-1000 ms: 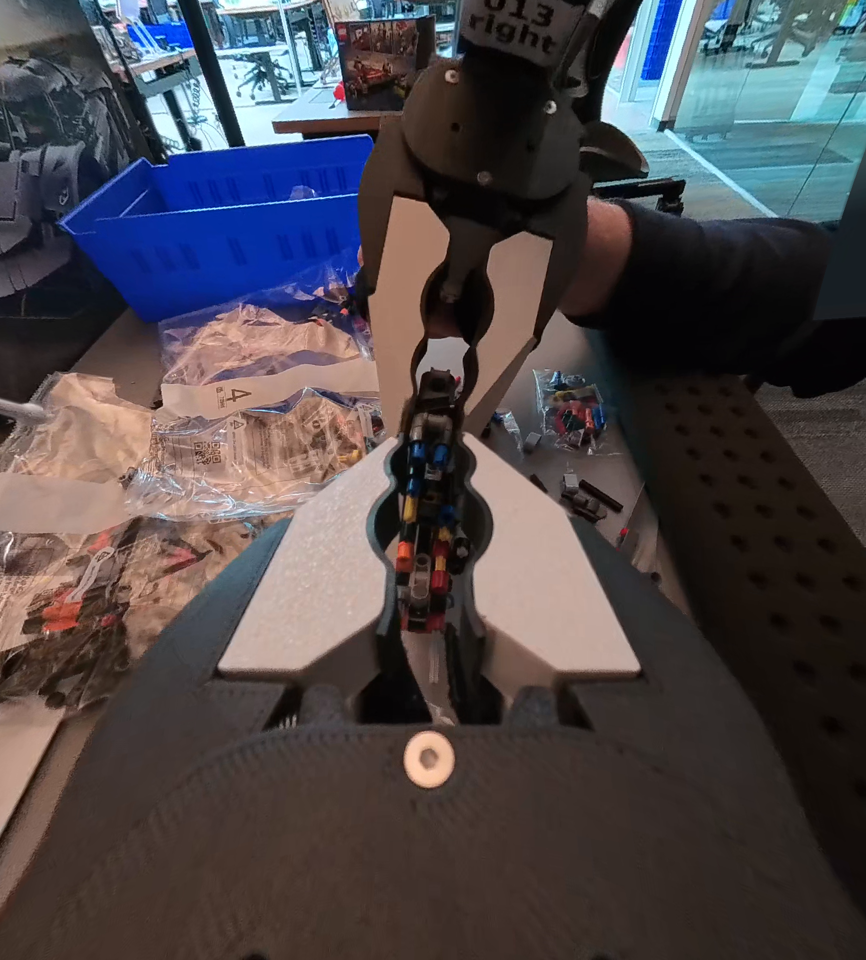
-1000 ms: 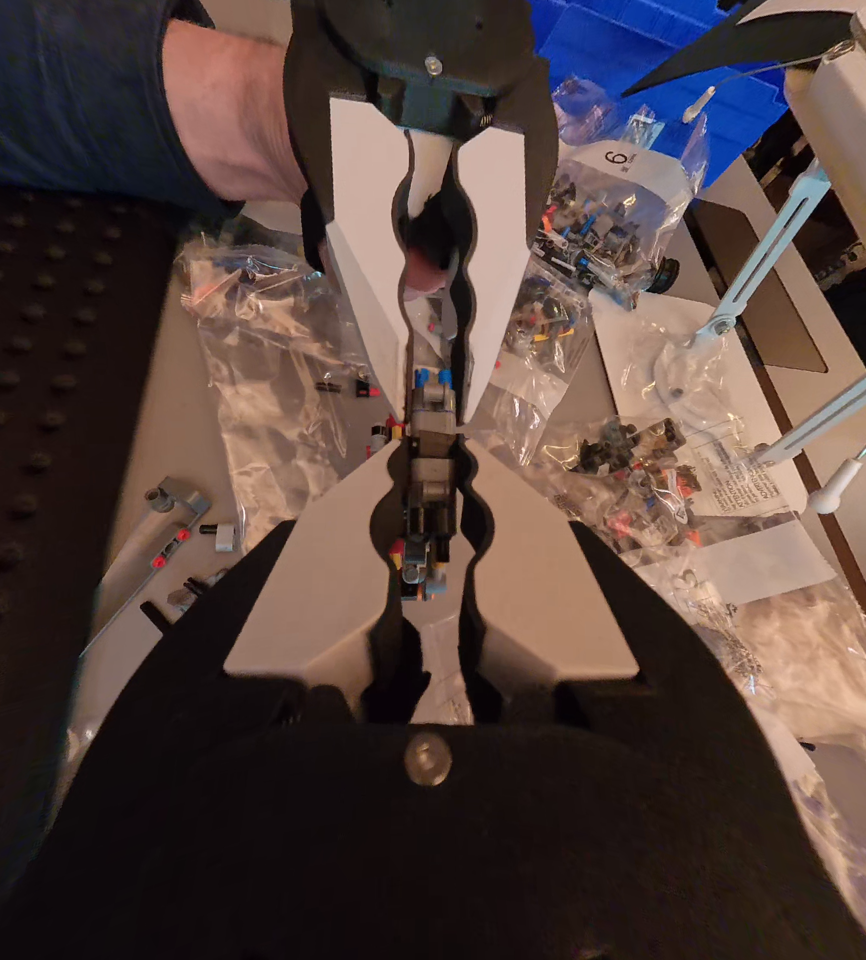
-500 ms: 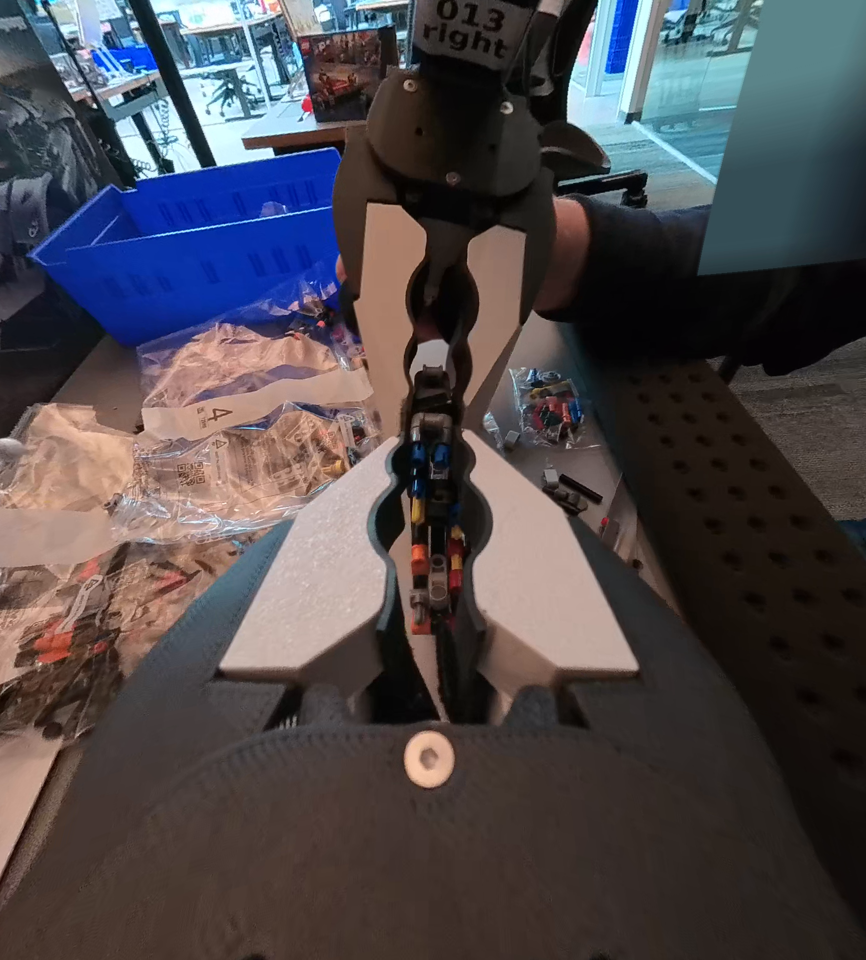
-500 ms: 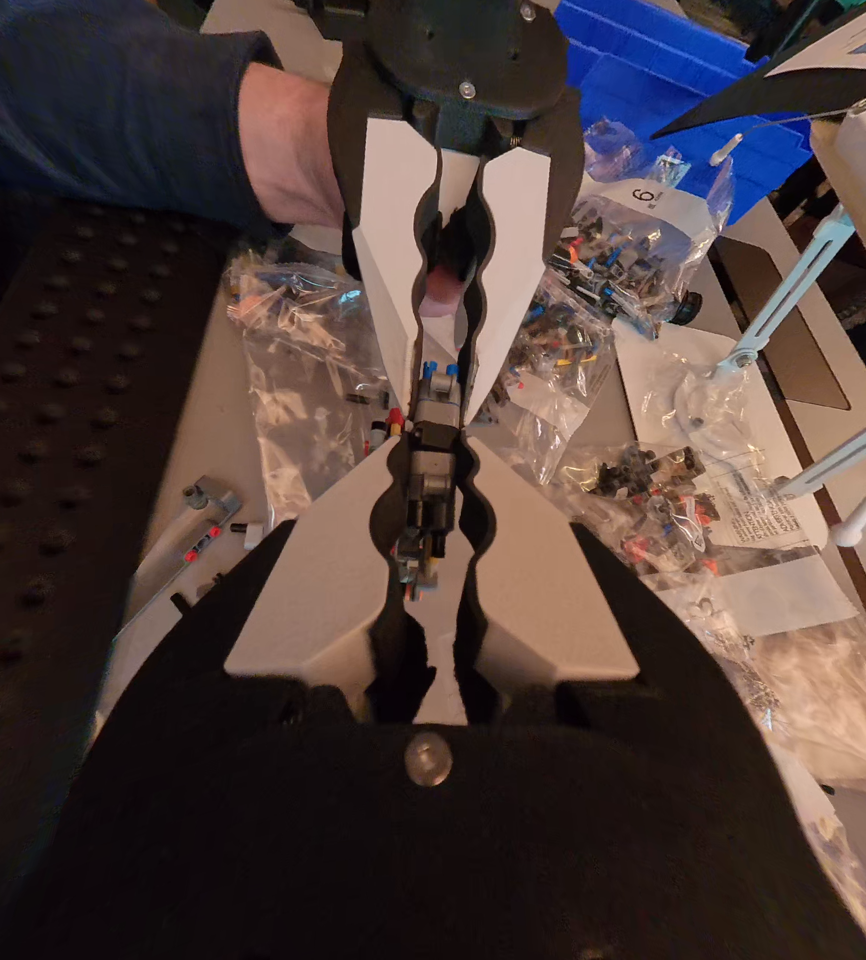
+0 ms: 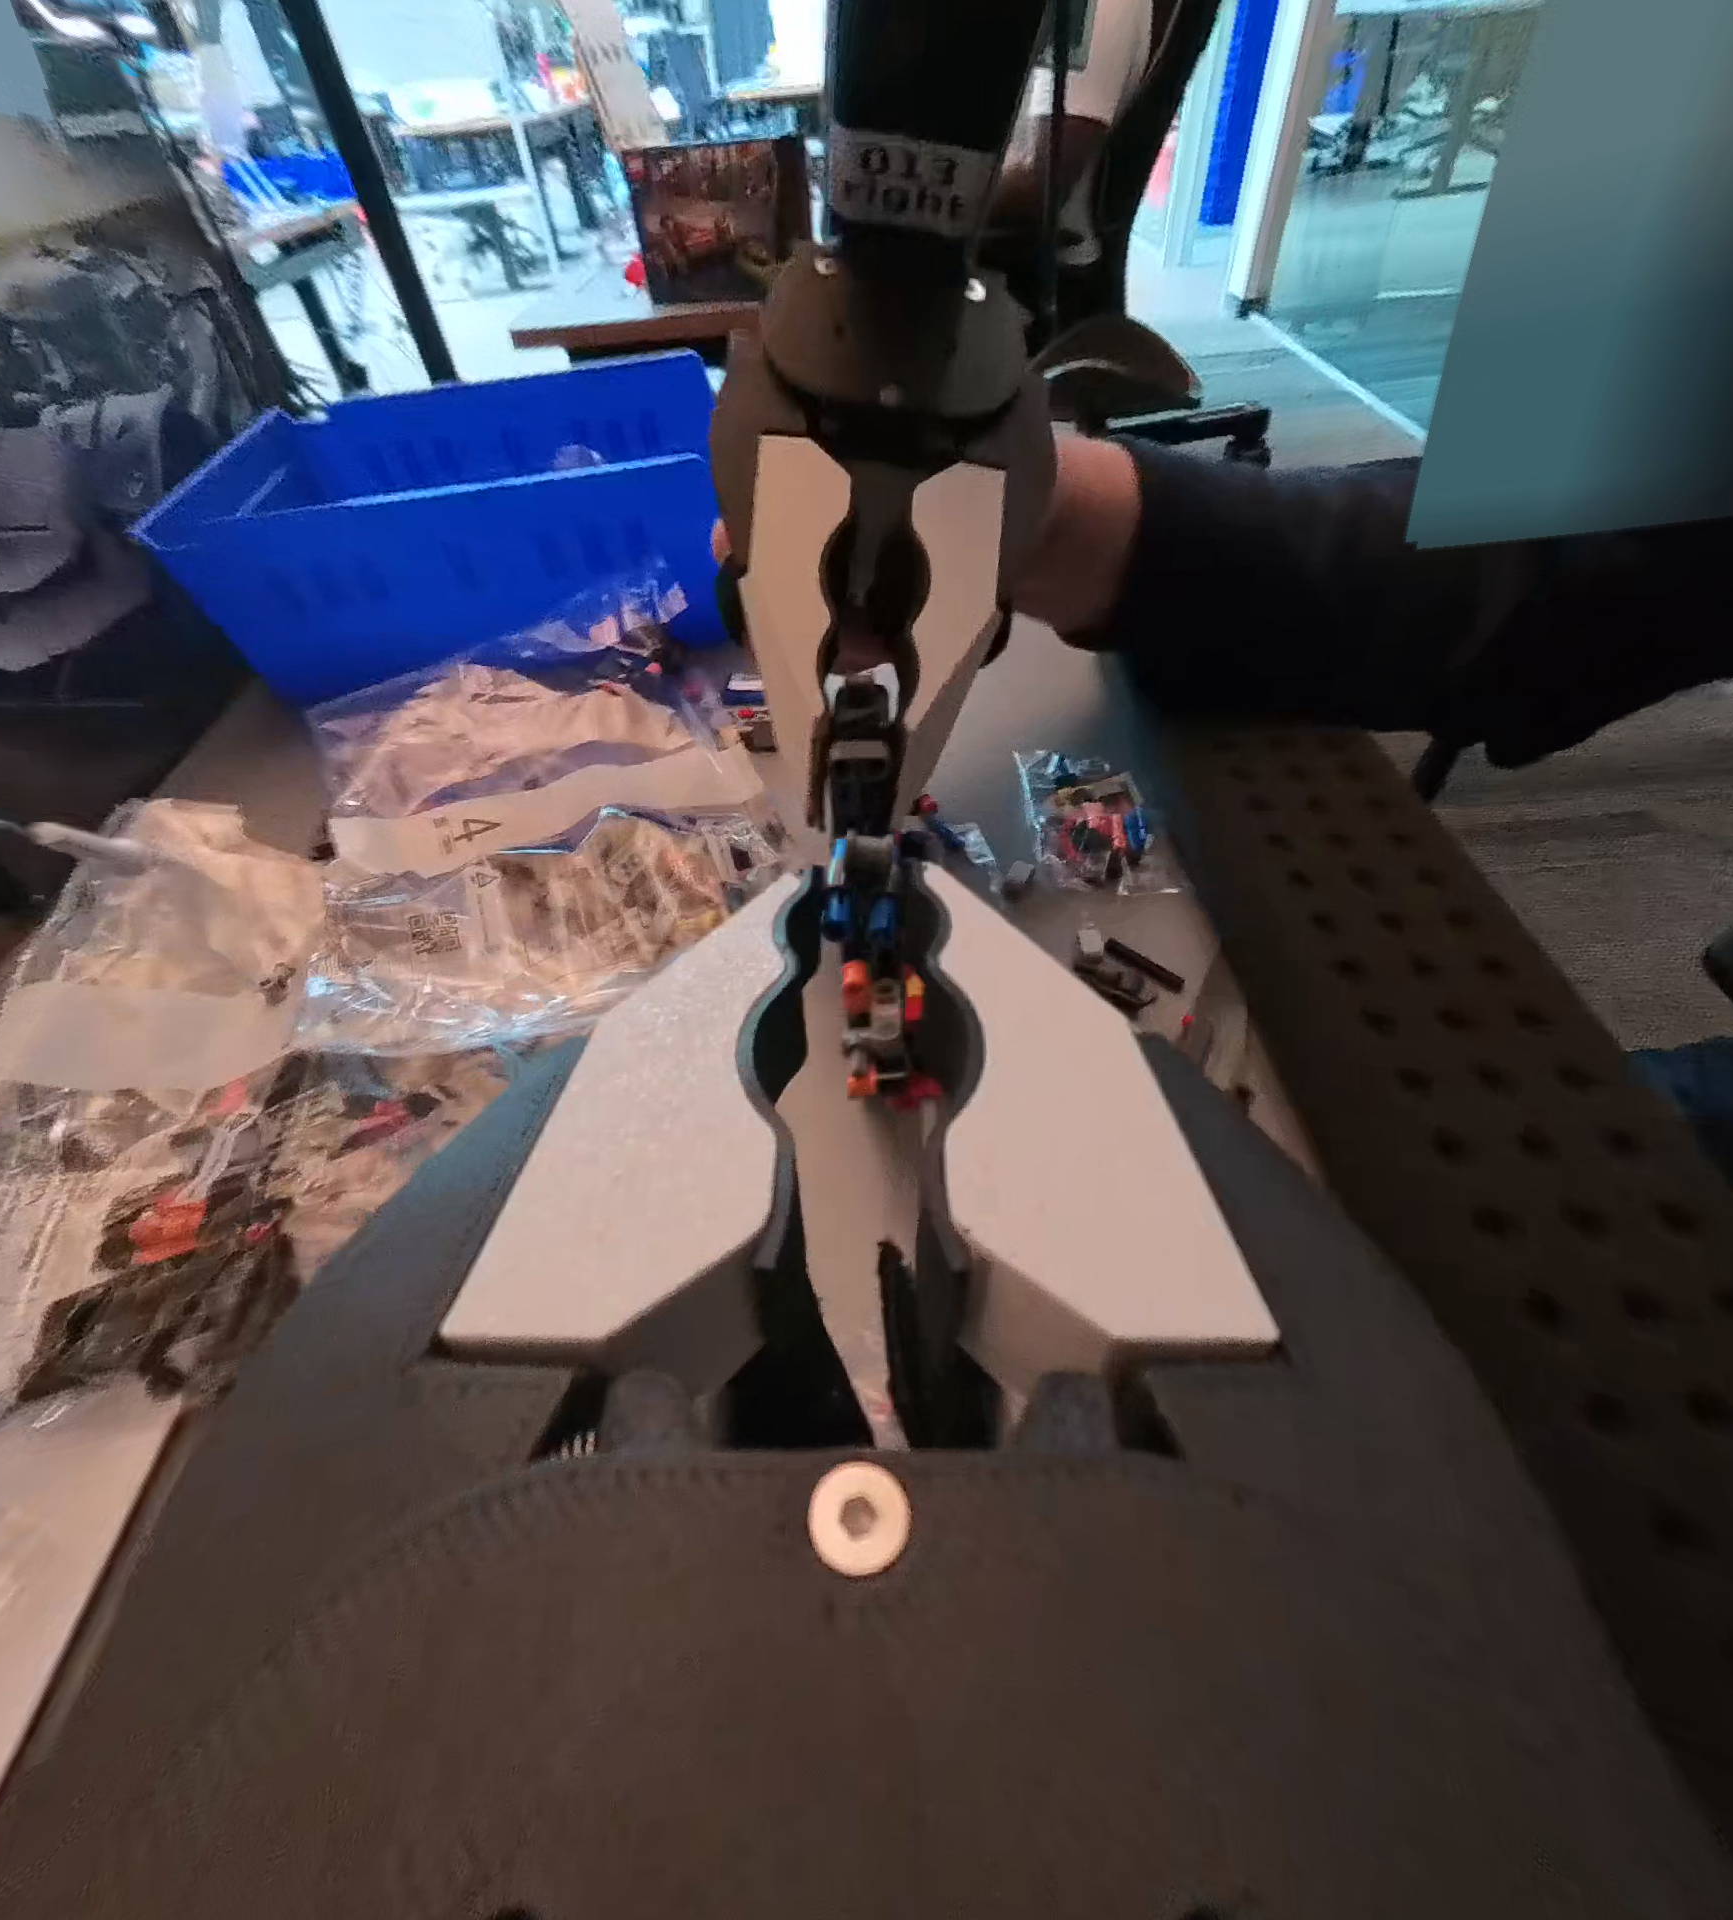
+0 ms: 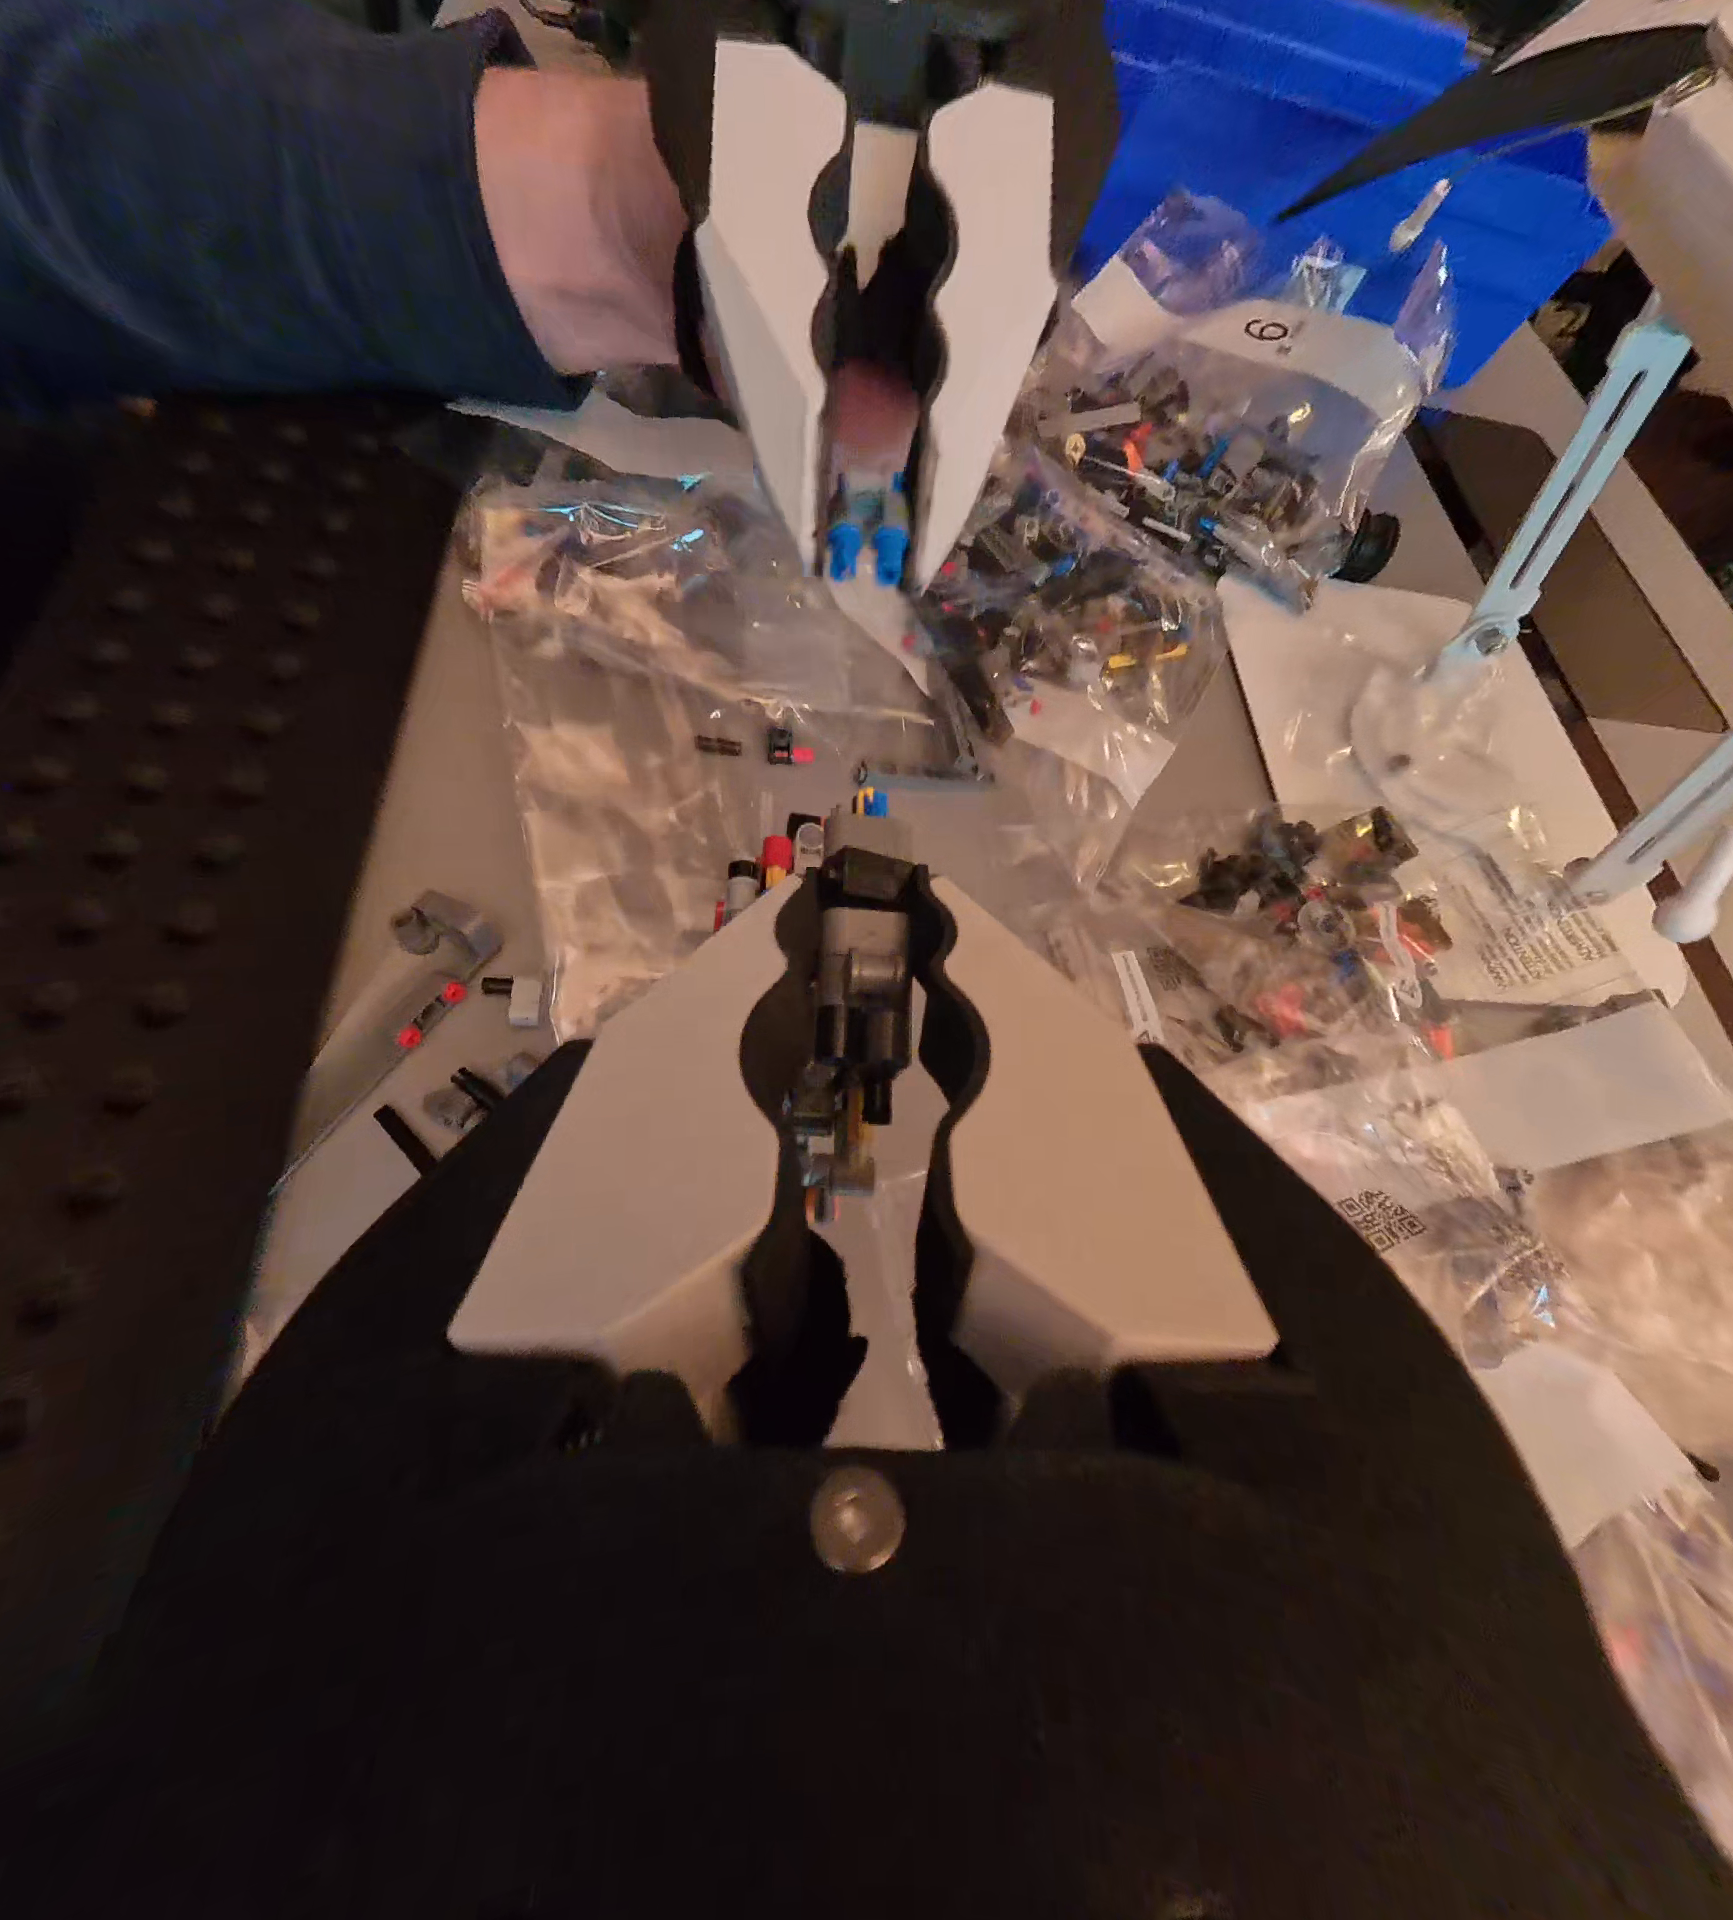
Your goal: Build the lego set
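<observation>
My left gripper [image 5: 872, 888] is shut on a small lego sub-assembly [image 5: 877, 997] with blue, orange and red pins. Its two blue pins [image 6: 867, 540] stick out past the fingertips, as the right wrist view shows. My right gripper [image 6: 870, 883] is shut on a grey and black sub-assembly [image 6: 862, 956]. The two grippers face each other tip to tip above the table. In the right wrist view there is a clear gap between the two parts. The right gripper [image 5: 862, 805] and its black part [image 5: 857, 748] also show in the left wrist view.
Several clear bags of lego parts [image 5: 488, 894] [image 6: 1184, 468] lie on the grey table. Loose small parts [image 6: 446, 977] lie near a black perforated mat [image 6: 114, 831]. A blue bin [image 5: 426, 551] stands at the back. White stand arms [image 6: 1568, 499] and a box are at one side. Spacing between my two grippers at the tips: around 6 cm.
The grippers have pulled apart. The joined piece they both held is now in two parts, one in each gripper, with the blue pins exposed.
</observation>
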`<state>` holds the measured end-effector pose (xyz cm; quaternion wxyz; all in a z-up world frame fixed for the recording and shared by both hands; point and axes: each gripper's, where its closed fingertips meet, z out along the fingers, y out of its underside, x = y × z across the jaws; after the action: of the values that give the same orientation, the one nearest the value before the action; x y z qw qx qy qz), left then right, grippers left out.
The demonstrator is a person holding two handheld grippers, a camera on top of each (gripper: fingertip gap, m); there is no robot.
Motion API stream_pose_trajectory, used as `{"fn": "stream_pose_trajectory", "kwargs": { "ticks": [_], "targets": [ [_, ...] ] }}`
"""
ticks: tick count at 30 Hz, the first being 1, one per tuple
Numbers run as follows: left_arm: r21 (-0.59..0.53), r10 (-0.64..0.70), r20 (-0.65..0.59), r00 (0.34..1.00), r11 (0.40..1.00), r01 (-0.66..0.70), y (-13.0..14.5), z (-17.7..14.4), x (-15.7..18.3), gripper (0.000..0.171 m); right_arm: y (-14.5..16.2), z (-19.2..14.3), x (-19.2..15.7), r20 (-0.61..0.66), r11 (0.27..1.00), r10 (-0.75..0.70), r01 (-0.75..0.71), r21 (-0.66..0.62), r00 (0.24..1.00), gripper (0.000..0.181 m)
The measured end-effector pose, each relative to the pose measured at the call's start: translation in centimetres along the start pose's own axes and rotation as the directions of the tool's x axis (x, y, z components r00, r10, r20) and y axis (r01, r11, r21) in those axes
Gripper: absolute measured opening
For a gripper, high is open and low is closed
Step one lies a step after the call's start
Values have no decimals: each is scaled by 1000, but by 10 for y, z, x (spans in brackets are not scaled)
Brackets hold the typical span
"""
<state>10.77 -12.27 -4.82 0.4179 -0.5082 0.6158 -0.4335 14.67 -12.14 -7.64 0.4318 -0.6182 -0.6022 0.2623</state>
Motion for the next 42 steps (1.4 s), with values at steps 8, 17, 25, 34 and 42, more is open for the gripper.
{"fn": "stream_pose_trajectory", "kwargs": {
  "ticks": [8, 17, 25, 34, 42],
  "targets": [
    [-249, 0, -31, 1000, 968, -8, 49, 23, 6, 17, -2, 3, 0, -13, 1000, -7, 7, -7, 1000, 13],
    [-223, 8, -14, 1000, 975, -11, 41, 26, 5, 34, -5, 10, -2, -27, 999, -37, 36, -20, 999, 13],
    [-147, 72, 50, 996, 987, -64, 17, 41, 4, 33, -8, 18, -5, -46, 996, -72, 69, -52, 996, 13],
    [-109, 40, 74, 996, 993, -32, 12, 34, -4, 17, -11, 9, 4, -120, 995, -80, 72, -74, 990, 35],
    [-136, 79, 63, 995, 988, -70, 13, 45, 2, 28, -9, 5, 3, -106, 996, -61, 53, -75, 993, 13]
  ]
}}
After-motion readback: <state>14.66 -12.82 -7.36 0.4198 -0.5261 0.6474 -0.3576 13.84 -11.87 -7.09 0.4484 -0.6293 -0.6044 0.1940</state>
